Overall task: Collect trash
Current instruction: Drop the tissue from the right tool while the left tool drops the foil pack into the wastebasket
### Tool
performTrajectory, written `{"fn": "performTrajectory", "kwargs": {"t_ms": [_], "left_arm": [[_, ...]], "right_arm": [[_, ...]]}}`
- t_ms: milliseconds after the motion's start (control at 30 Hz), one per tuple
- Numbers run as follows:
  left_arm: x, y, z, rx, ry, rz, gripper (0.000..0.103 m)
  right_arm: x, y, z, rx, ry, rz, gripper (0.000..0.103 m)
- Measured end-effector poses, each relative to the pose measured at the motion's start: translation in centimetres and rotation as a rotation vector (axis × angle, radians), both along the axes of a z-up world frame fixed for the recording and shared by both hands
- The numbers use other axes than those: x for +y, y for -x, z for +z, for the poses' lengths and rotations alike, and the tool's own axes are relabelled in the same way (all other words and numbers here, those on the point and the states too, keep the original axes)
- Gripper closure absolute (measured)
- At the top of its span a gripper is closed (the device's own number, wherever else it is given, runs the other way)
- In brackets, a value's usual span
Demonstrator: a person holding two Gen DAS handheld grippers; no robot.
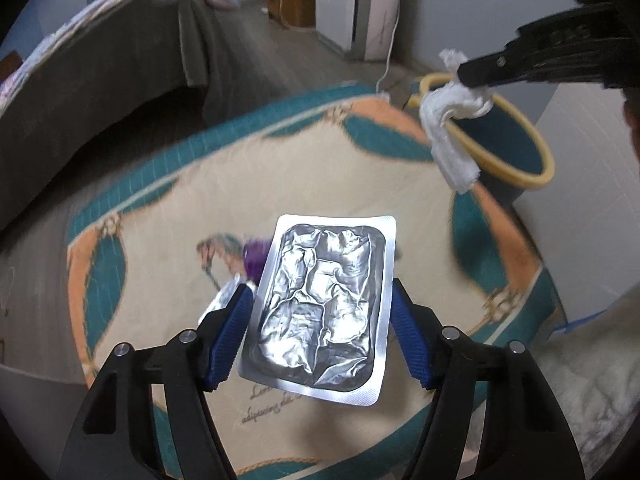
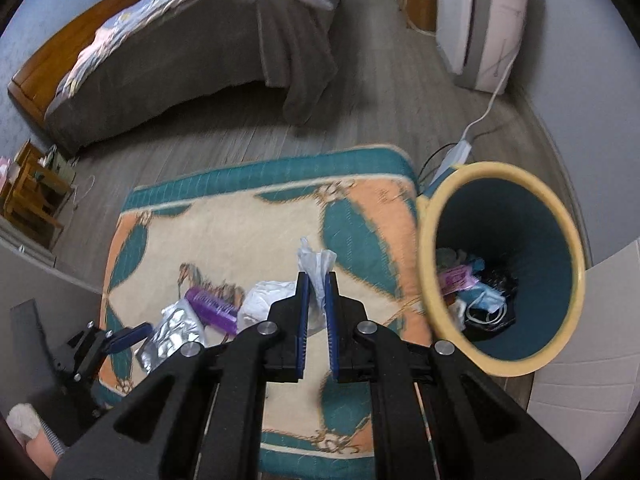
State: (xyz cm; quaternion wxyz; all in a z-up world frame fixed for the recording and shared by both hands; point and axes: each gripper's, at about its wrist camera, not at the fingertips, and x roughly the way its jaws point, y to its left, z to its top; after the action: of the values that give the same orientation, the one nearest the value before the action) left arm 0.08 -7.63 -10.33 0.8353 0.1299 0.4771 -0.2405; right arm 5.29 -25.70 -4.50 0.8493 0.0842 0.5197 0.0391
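White tissue (image 2: 318, 268) sits clenched in our right claw (image 2: 316, 316) near the bin (image 2: 500, 364); our left claw (image 1: 320, 320) grips a foil pack (image 1: 320, 308). Next, we carry the tissue over the rim and let go.

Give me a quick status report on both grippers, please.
Left gripper holding foil pack above rug. Right gripper shut on tissue, beside bin. Purple item on rug; path clear.

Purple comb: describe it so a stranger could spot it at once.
Find the teal, peach and cream rug beside the yellow-rimmed bin. Among the litter at its near-left lies the purple comb, between a silver foil pack and white tissue. It is the only purple, toothed thing on the rug.
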Motion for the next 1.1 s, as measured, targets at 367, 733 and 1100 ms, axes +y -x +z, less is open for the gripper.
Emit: {"fn": "performTrajectory", "kwargs": {"t_ms": [367,733,1100], "left_arm": [[-4.7,-0.2,4.5,-0.156,-0.021,-0.085,0.034],[-11.6,-2.6,5.4,-0.162,-0.009,-0.182,0.034],[-18.4,-4.1,3.6,-0.121,0.003,-0.27,0.034]], "right_arm": [[-6.7,-0.4,2.4,-0.081,-0.03,-0.148,0.095],[-14.6,-0.3,1.3,-0.073,0.019,-0.295,0.095],[-19.9,-0.4,-2.7,0.027,0.03,-0.41,0.095]]}}
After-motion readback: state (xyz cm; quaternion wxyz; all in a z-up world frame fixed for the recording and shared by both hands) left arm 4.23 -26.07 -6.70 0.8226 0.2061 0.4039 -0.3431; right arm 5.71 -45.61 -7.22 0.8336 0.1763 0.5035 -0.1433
